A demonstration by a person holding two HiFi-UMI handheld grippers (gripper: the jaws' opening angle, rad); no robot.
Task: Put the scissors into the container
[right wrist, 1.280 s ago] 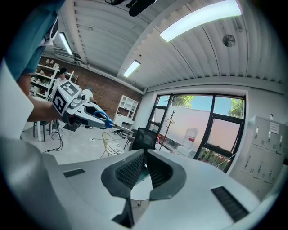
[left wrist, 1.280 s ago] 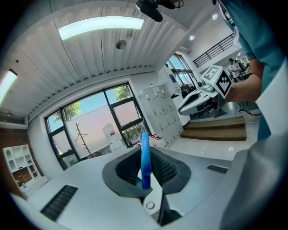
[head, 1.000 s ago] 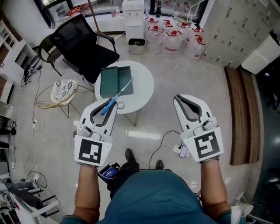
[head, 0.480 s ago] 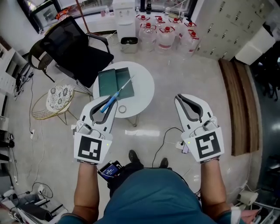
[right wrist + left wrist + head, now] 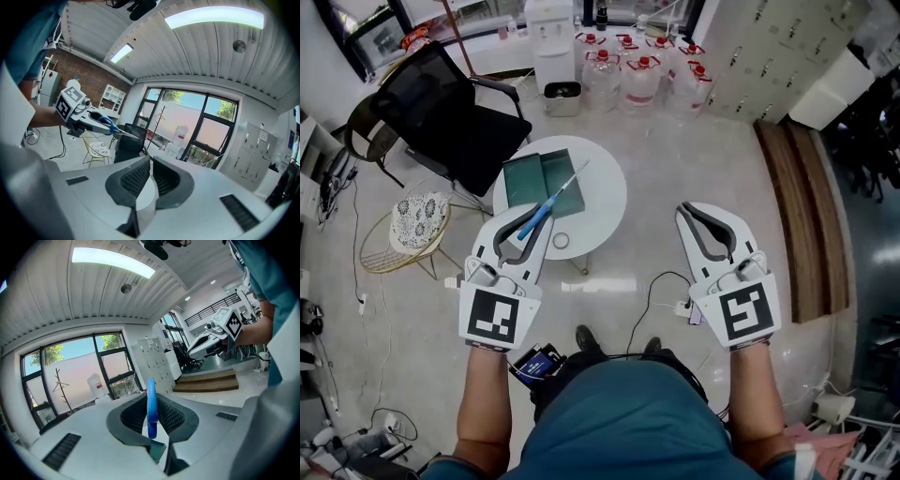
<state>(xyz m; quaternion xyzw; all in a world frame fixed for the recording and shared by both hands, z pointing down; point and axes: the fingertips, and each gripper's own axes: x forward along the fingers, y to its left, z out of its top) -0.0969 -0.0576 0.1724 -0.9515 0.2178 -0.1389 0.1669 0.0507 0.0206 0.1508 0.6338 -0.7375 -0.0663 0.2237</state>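
So, my left gripper has its jaws clamped on the scissors, blades sticking out past the tips; right gripper jaws are closed, empty.

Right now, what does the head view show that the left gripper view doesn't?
Head view only: the round white table below, the green container on it, and the blades of the scissors sticking out past the claw. Left gripper view only: the ceiling light, the windows, and an edge-on look at the left claw clamped on the blue handle. Both: the scissors held in the left claw, and the right claw holding nothing.
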